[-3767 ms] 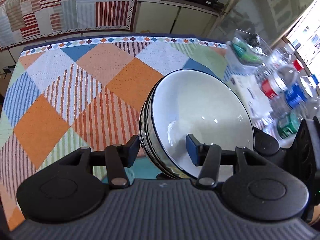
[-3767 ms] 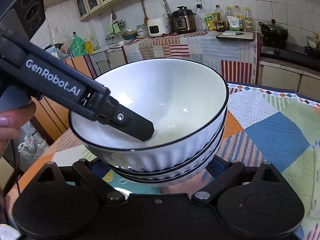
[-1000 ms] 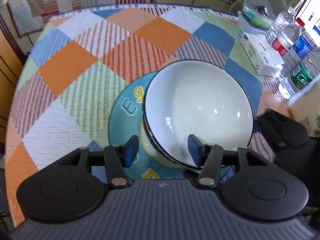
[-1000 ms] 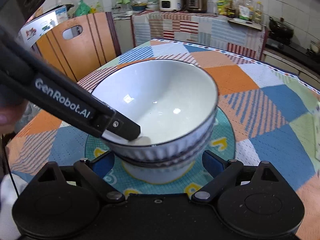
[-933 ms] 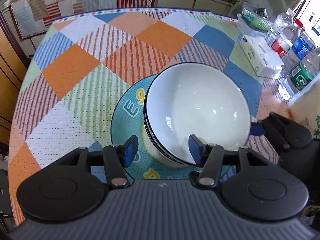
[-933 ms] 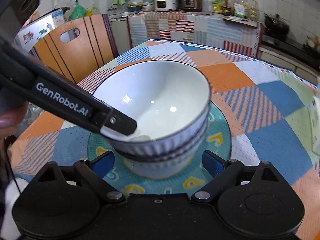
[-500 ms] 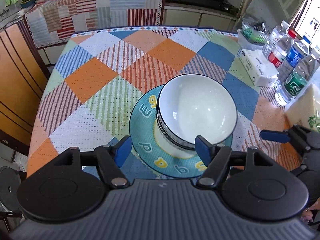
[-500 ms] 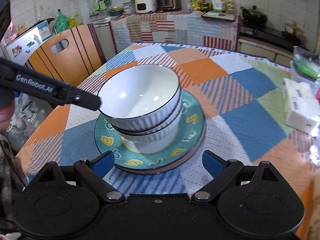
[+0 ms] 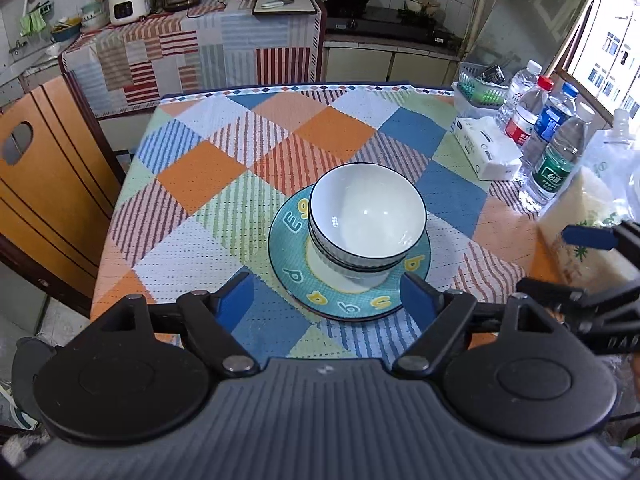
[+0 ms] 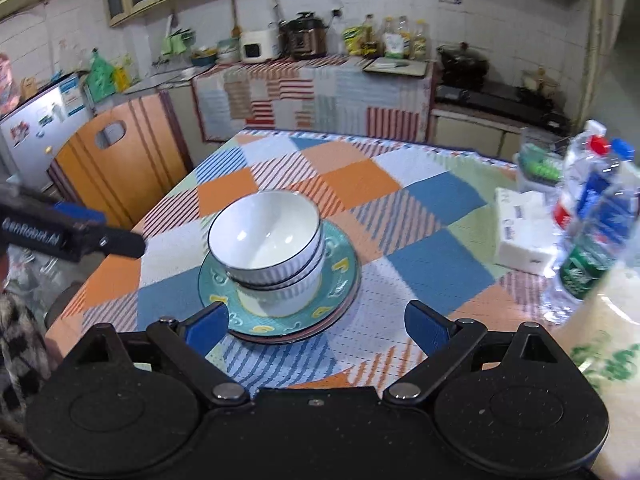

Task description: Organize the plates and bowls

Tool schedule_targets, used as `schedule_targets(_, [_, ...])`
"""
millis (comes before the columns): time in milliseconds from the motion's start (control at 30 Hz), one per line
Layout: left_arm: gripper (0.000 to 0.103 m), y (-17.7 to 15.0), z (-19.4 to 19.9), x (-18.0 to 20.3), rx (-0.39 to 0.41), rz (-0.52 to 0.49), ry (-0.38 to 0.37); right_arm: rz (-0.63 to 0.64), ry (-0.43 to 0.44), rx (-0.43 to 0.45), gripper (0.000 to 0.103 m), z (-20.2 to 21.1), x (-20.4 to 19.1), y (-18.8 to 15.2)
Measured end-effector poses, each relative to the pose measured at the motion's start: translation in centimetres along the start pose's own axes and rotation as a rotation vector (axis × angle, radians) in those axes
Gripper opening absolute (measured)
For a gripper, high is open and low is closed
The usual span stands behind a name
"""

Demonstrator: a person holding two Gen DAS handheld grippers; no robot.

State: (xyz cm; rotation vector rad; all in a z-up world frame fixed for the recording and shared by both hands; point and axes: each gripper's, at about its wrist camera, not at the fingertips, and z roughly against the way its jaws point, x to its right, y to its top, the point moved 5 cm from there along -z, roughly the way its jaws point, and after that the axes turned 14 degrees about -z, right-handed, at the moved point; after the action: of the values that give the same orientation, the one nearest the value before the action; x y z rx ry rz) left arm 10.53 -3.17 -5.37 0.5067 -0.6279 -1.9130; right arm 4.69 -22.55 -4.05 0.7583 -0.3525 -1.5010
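A stack of white ribbed bowls with dark rims (image 9: 366, 218) stands on a stack of teal plates with yellow letters (image 9: 292, 276) in the middle of the checked tablecloth; it also shows in the right wrist view (image 10: 266, 246) on the plates (image 10: 340, 276). My left gripper (image 9: 330, 298) is open and empty, drawn back over the near table edge. My right gripper (image 10: 316, 326) is open and empty, also back from the plates. Each gripper shows at the edge of the other's view.
Water bottles (image 9: 554, 160), a white tissue pack (image 9: 486, 148) and a green basket (image 9: 478, 94) stand along the table's right side, with a bag (image 9: 588, 232) near the front right. An orange chair (image 9: 36, 184) stands left of the table.
Both grippers have let go of the bowl stack, now resting on the plates, and have pulled back and up away from it. The left jaws have opened wider.
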Motion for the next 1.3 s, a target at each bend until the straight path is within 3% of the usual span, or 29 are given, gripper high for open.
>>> schedule_targets(467, [0.103,-1.9,3.9,0.5,0.033,-0.022,0.117,0.004,-0.161,0.074,0.103,5.3,-2.8,-0.4])
schedule_targets(667, [0.103,-2.7,4.1,0.5,0.036,-0.005,0.142,-0.1,-0.194,0.082,0.103,5.8,-2.2,-0.4])
schedule_targets(800, [0.103,-3.1,4.3,0.4,0.047,0.025,0.152,-0.085,-0.264,0.082,0.103,5.9,-2.1,-0.5])
schedule_targets(1300, [0.103,-3.7,5.6,0.7,0.065,0.037,0.175,-0.065,-0.262,0.045,0.103,7.1,-3.6,-2.1])
